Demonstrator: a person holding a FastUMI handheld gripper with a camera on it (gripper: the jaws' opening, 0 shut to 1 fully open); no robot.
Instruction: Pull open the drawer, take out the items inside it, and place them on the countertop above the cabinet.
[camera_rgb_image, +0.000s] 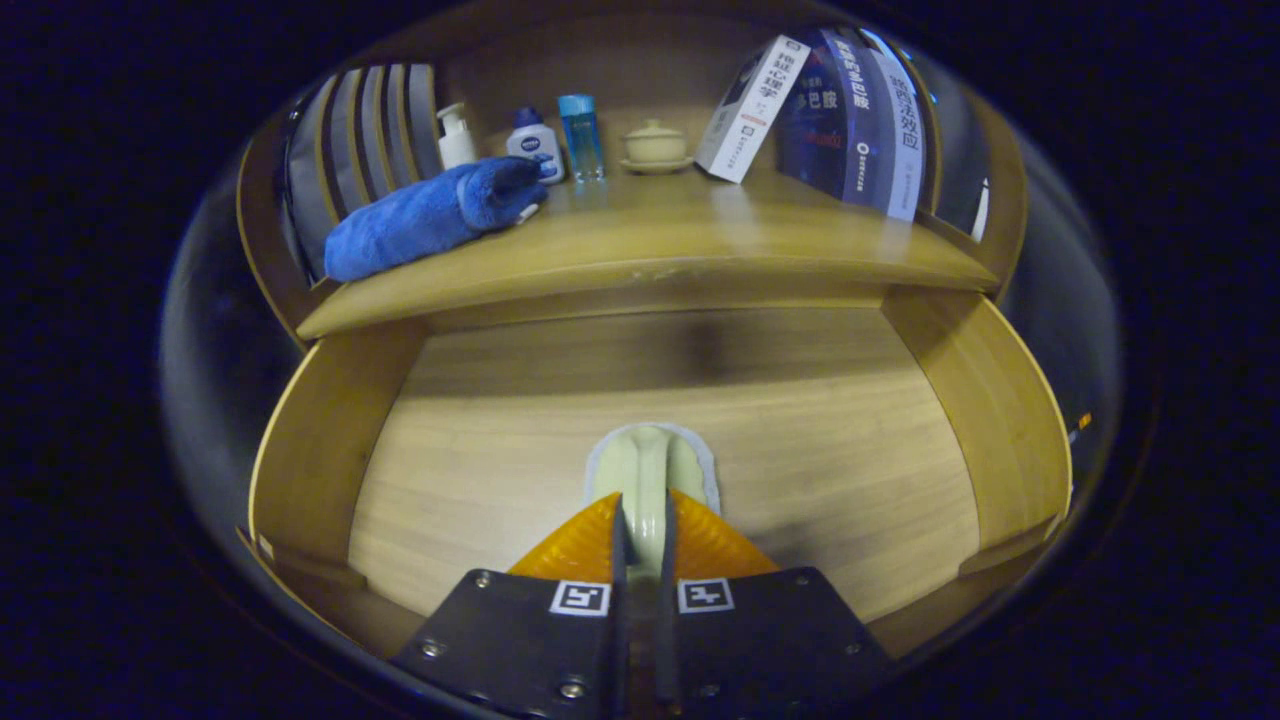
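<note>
drawer (330, 440) pulled open, light wood, floor mostly bare. pale green spoon-like item (648, 465) w/ white rim lying mid-floor, handle end nipped between orange fingers (580, 545). countertop (660, 250) above drawer; rolled blue towel (425, 215) lying on it.

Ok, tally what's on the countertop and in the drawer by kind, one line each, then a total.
Rolled blue towel: 1
Bottles: 3 (white pump bottle, white bottle with blue cap, clear blue bottle)
Lidded ceramic cup on saucer: 1
Books: 3 (leaning white book, two upright blue books)
Pale green spoon in the drawer, gripped between the gripper fingers: 1
Total: 9
</note>
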